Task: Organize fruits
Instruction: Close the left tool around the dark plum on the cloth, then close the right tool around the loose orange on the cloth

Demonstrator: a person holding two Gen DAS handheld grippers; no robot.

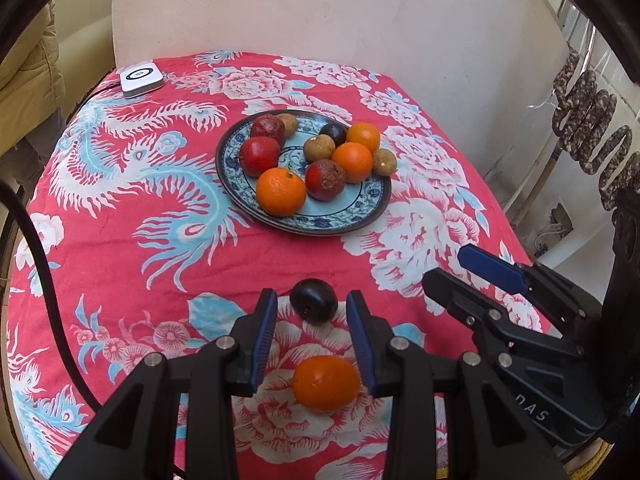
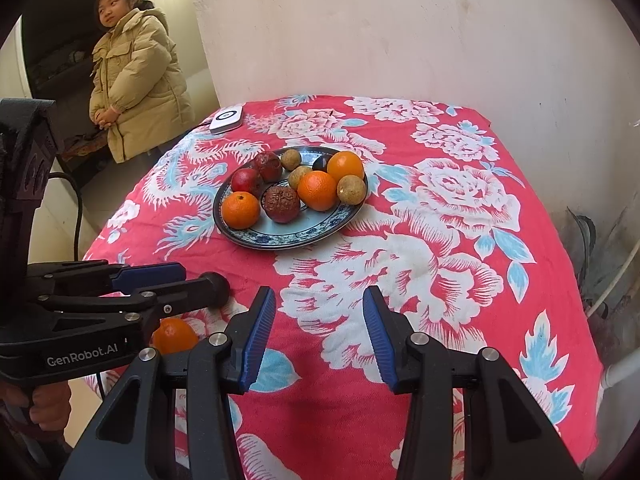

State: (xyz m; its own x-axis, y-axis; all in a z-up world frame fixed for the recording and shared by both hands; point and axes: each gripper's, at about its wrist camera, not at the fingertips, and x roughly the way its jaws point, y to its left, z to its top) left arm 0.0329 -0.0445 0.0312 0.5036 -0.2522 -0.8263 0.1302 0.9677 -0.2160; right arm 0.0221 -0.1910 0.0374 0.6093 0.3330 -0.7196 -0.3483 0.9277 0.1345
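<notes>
A smooth round orange [image 1: 326,383] is being framed between the parted ribbed blue fingers [image 1: 262,340] of the left gripper [image 1: 312,338], ungrasped, on the floral table [image 1: 160,264]. A glossy dark plum [image 1: 313,301] is lying just beyond. The right gripper [image 2: 320,336] is being held released, nothing between. The patterned plate [image 2: 256,236] is being shown in both views; the child [image 2: 136,80] only in the right.
</notes>
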